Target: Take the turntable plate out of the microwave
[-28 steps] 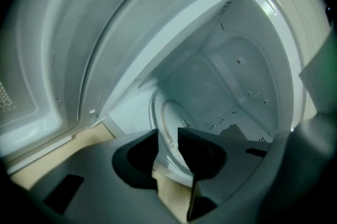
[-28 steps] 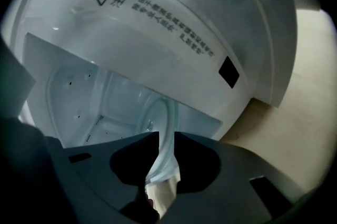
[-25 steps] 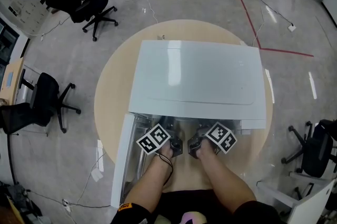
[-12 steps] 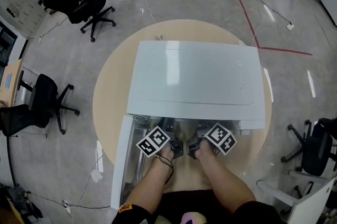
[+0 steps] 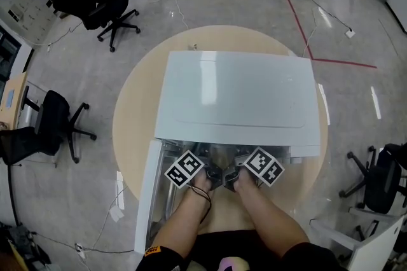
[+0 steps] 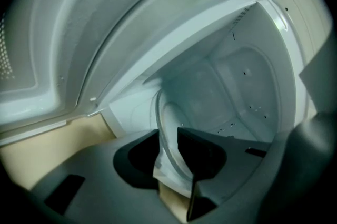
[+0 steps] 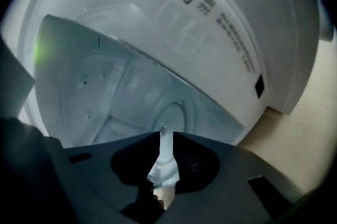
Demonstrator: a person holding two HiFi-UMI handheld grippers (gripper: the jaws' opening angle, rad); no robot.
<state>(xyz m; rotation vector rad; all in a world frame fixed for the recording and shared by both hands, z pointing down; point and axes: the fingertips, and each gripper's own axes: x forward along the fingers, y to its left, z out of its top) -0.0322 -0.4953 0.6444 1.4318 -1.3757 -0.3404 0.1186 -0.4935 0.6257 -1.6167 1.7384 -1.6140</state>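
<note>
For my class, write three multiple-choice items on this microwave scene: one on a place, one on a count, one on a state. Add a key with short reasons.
1. Where does the microwave stand?
A. on the floor
B. on a round beige table
C. on a shelf

2. How many hand-held grippers grip the glass turntable plate?
A. none
B. one
C. two

3. The microwave door is:
A. shut
B. open
C. removed

Key:
1 B: beige tabletop shows all round the microwave.
2 C: the left hand-held gripper and the right hand-held gripper each have their jaws shut on the plate's rim.
3 B: the door stands swung out at the left.
</note>
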